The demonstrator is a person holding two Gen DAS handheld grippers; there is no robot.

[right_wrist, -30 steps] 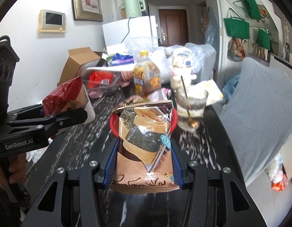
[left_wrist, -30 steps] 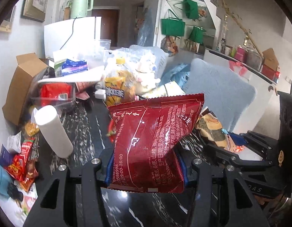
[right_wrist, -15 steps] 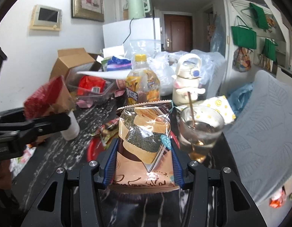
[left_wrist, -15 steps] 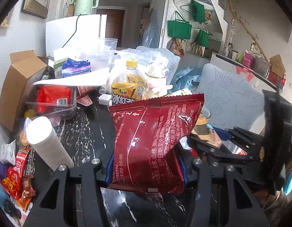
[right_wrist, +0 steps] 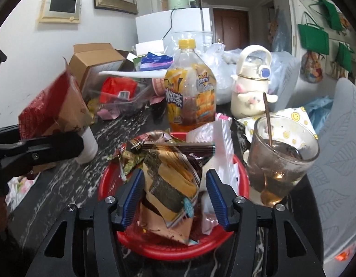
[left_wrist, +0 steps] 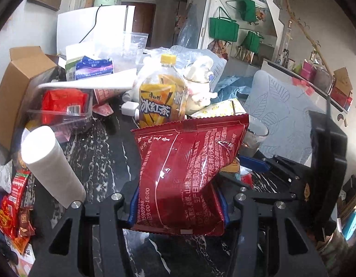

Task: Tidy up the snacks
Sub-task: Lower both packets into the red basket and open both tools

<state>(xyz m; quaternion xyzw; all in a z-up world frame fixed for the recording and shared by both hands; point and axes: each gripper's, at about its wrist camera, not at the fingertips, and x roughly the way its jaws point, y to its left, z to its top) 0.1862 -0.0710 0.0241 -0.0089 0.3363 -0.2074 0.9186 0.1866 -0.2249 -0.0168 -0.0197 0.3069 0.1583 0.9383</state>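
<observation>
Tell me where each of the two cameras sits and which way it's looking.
Left wrist: on the left gripper, facing along the dark table; its fingers clamp a red snack bag; the right gripper shows at right.
Right wrist: on the right gripper, over the red basket; jaws open around a seaweed snack pack.
Shared: the iced tea bottle.

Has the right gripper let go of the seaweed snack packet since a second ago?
Yes. The right gripper has opened; the seaweed snack packet now lies tilted in the red basket, beside the glass.
</observation>
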